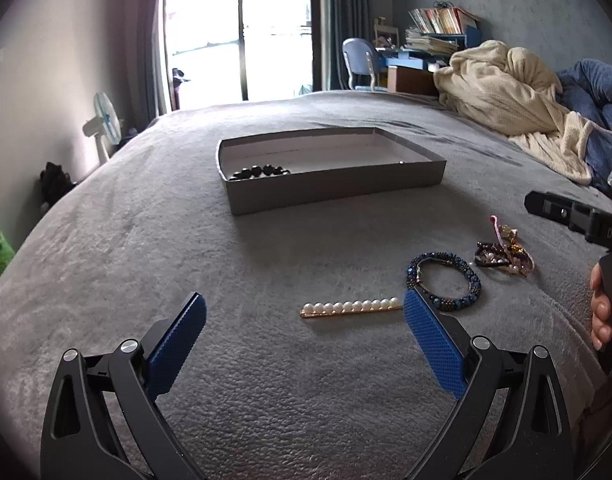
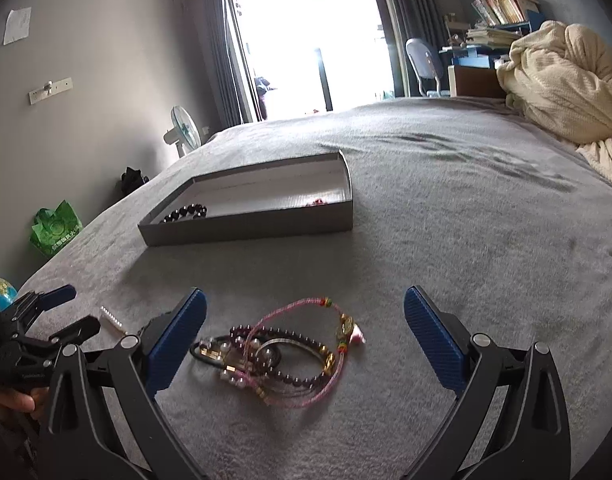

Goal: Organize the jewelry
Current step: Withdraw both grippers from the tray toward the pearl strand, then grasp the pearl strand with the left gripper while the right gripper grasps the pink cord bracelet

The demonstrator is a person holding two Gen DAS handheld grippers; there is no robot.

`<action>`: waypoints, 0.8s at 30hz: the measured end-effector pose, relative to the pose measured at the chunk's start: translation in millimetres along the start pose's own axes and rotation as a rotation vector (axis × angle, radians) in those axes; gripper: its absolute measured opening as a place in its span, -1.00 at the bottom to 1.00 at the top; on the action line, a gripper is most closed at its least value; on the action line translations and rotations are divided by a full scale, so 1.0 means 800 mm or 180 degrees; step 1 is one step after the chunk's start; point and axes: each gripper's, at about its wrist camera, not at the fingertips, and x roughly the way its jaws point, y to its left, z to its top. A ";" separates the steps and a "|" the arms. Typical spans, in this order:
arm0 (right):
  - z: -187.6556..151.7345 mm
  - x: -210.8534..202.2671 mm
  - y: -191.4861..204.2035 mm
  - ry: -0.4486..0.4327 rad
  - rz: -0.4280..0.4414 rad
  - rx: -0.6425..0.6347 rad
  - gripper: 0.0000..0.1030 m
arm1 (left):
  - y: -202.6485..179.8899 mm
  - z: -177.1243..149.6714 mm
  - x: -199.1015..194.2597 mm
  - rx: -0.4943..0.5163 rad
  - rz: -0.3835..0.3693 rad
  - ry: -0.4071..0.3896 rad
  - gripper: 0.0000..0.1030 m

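On the grey bed lies a shallow grey box (image 1: 338, 188) (image 2: 249, 228) holding a black bead bracelet (image 1: 259, 171) (image 2: 184, 213). A pearl hair clip (image 1: 352, 307) (image 2: 111, 319) rests just ahead of my open left gripper (image 1: 303, 308), near its right finger. Right of the clip sits a blue beaded bracelet (image 1: 444, 282), then a tangled heap of bracelets (image 1: 504, 254) (image 2: 281, 354). My right gripper (image 2: 305, 312) stands open above that heap, which lies between its blue pads. Something small and red (image 2: 318, 201) shows in the box's right corner.
A cream blanket (image 1: 514, 96) (image 2: 570, 80) and blue bedding (image 1: 594, 88) are piled at the right side of the bed. A fan (image 1: 103, 122) (image 2: 183, 126), a green bag (image 2: 55, 226) and a desk with a chair (image 1: 364, 62) stand beyond the bed's edges.
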 end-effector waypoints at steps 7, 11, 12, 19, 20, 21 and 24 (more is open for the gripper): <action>-0.005 0.001 0.000 0.0082 0.0021 0.0008 0.89 | -0.001 0.013 0.026 0.0153 -0.0324 0.0361 0.90; -0.006 0.008 -0.001 0.0169 0.0021 0.0032 0.89 | -0.016 0.011 0.033 0.0361 -0.0442 0.0440 0.85; -0.006 0.010 -0.002 0.0194 0.0017 0.0044 0.89 | -0.018 0.011 0.033 0.0390 -0.0457 0.0447 0.82; -0.007 0.015 -0.010 0.0269 0.0081 0.0128 0.89 | -0.022 0.007 0.033 0.0376 -0.0640 0.0463 0.03; -0.007 0.014 -0.010 0.0270 0.0097 0.0125 0.89 | -0.022 0.007 0.032 0.0363 -0.0651 0.0450 -0.12; -0.006 0.014 -0.010 0.0268 0.0115 0.0122 0.89 | -0.021 0.006 0.031 0.0337 -0.0670 0.0437 -0.21; -0.006 0.015 -0.010 0.0302 0.0156 0.0146 0.89 | -0.016 0.001 0.024 0.0236 -0.0690 0.0388 -0.38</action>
